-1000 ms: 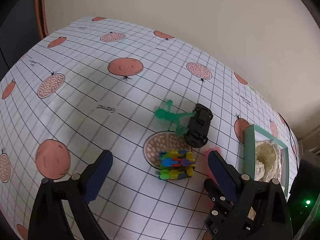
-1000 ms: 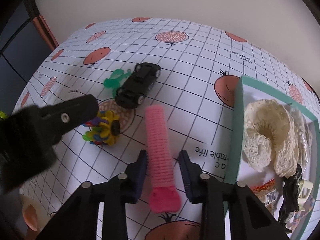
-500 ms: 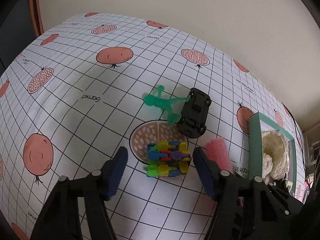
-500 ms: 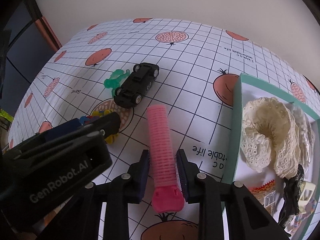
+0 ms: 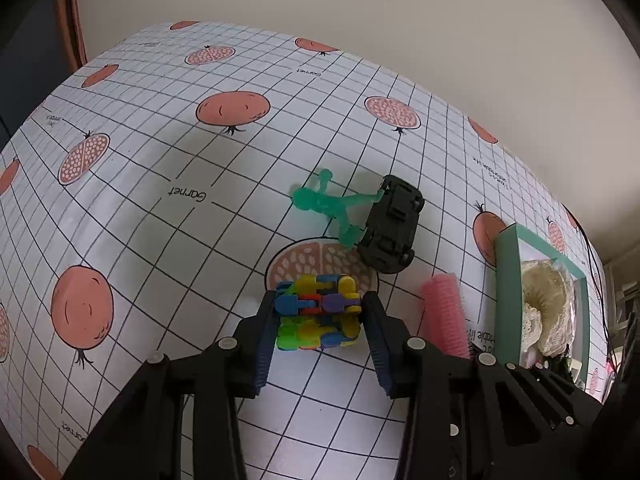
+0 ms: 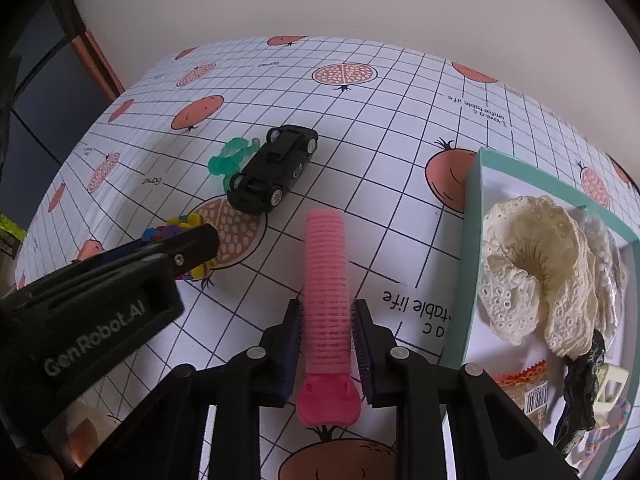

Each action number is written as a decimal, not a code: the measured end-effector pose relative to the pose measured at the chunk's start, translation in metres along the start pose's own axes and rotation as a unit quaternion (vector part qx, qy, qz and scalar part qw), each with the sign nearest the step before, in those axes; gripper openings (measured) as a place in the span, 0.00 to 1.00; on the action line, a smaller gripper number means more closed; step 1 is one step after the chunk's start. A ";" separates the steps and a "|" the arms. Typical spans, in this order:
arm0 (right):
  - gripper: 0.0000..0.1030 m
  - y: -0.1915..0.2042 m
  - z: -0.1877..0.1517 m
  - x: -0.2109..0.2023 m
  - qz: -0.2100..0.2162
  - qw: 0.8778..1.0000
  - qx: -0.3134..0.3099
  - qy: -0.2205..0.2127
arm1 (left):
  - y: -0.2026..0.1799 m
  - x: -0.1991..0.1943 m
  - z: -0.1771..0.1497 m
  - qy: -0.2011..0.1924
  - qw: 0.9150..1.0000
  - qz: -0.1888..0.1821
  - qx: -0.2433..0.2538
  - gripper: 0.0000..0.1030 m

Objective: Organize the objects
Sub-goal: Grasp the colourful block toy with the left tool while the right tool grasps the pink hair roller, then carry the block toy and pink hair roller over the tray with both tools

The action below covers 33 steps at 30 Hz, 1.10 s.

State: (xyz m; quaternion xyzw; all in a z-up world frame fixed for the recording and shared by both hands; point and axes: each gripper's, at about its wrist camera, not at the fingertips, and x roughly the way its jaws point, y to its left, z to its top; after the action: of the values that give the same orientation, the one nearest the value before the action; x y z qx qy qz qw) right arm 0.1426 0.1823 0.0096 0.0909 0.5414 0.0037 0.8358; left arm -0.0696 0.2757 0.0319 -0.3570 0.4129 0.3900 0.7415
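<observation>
A colourful block toy (image 5: 318, 312) lies on the pomegranate-print tablecloth. My left gripper (image 5: 320, 320) has a finger pressed against each side of it, and it rests on the cloth. A pink hair roller (image 6: 325, 292) lies lengthwise between the fingers of my right gripper (image 6: 326, 332), which is shut on its lower half; the roller's pink clip end points toward the camera. In the left wrist view the roller (image 5: 444, 312) shows just right of the block toy. The left gripper's black body (image 6: 120, 300) fills the left side of the right wrist view.
A black toy car (image 6: 274, 172) lies beyond the roller, with a green plastic figure (image 6: 230, 158) against its far side. A teal box (image 6: 468, 240) at the right holds cream lace fabric (image 6: 532, 268), hair clips and a packet. A wall stands behind the table.
My left gripper came down and forward over the block toy and narrowed from wide open until its fingers touch the toy. The right gripper tightened on the pink roller.
</observation>
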 end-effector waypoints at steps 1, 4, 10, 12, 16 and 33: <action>0.25 -0.001 0.000 -0.001 0.001 1.000 0.002 -0.001 | 0.000 -0.002 0.001 0.000 1.000 0.001 0.000 0.42; 0.25 -0.002 0.003 -0.008 0.004 1.000 0.006 -0.011 | 0.001 -0.007 0.004 -0.005 1.000 -0.002 -0.001 0.42; 0.25 -0.005 0.009 -0.030 0.010 0.999 0.014 -0.034 | -0.001 -0.026 0.010 -0.023 1.000 -0.003 0.000 0.42; 0.25 -0.006 0.010 -0.037 0.009 0.999 0.014 -0.039 | -0.003 -0.031 0.013 -0.028 1.000 -0.003 0.001 0.42; 0.25 -0.011 0.010 -0.049 0.008 0.999 0.017 -0.048 | -0.008 -0.041 0.016 -0.036 0.999 -0.003 0.005 0.42; 0.25 -0.059 0.003 -0.087 -0.009 0.996 0.046 -0.075 | -0.060 -0.074 0.013 -0.070 0.997 -0.021 0.035 0.42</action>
State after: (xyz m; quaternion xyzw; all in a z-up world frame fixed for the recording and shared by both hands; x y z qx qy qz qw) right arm 0.1034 0.1149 0.0806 0.1248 0.4771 -0.0353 0.8692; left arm -0.0393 0.2395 0.1158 -0.3117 0.3658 0.3834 0.7886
